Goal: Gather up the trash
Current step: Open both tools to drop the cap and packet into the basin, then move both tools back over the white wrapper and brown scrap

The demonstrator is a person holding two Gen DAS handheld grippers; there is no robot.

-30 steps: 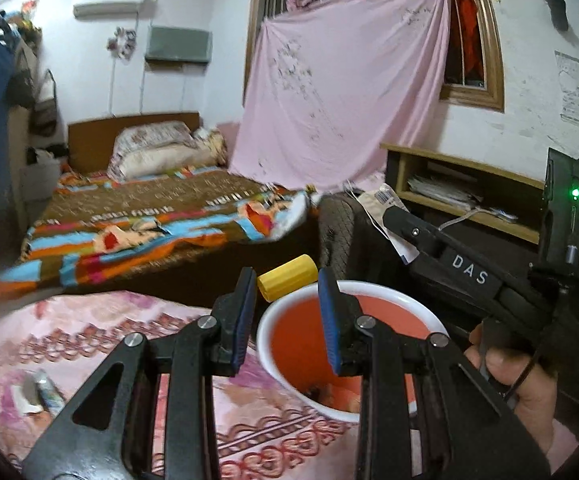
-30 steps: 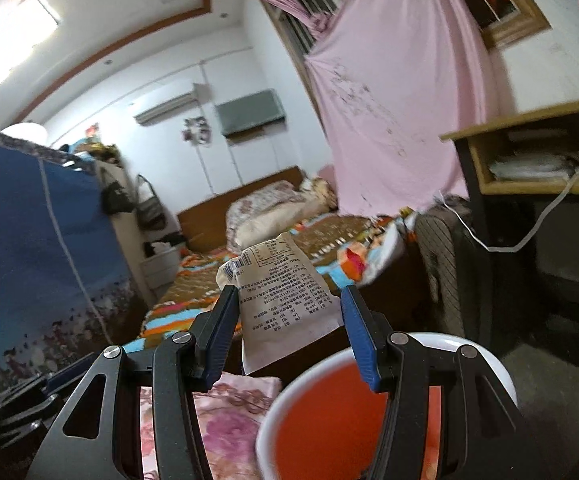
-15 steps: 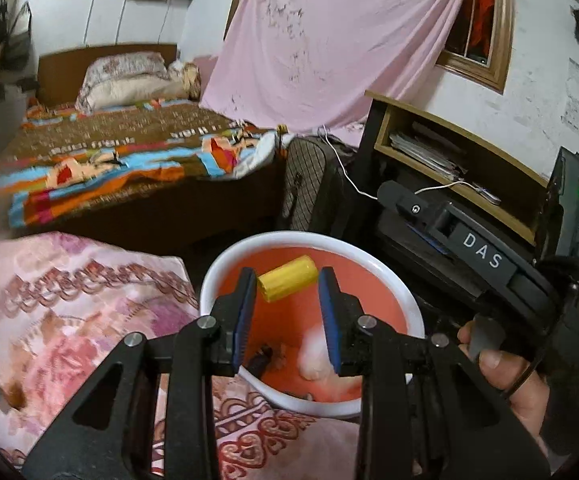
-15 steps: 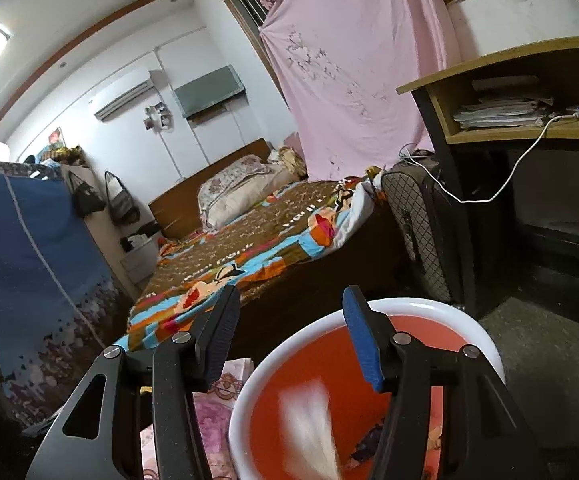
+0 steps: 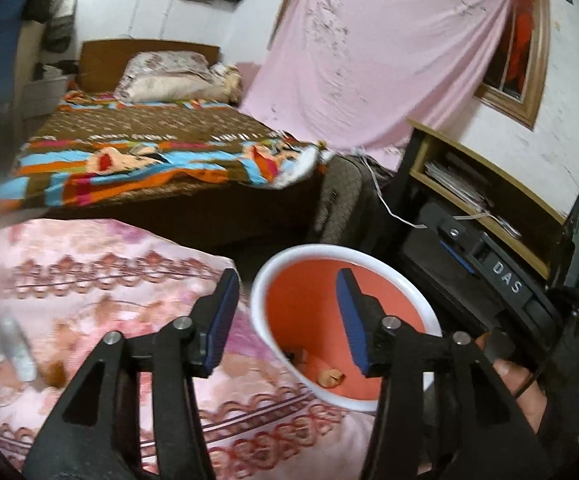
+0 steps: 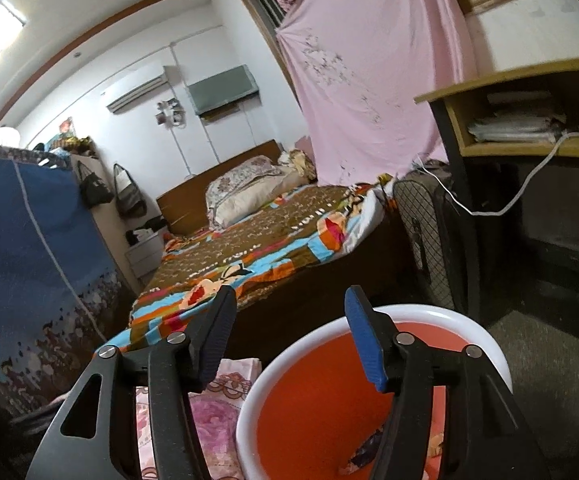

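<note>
Where wrappers lie: orange bin [image 5: 309, 288] (white-rimmed)

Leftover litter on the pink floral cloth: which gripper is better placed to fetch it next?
Left. The left gripper, open and empty, sees the blurred litter on the cloth. The right gripper, also open, faces the bin.

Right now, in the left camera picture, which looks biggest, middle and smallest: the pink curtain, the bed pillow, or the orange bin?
Largest to smallest, as they look:
1. pink curtain
2. orange bin
3. bed pillow

The bin sits much nearer the camera than the pillow, so its real size against the pillow is unsure.
</note>
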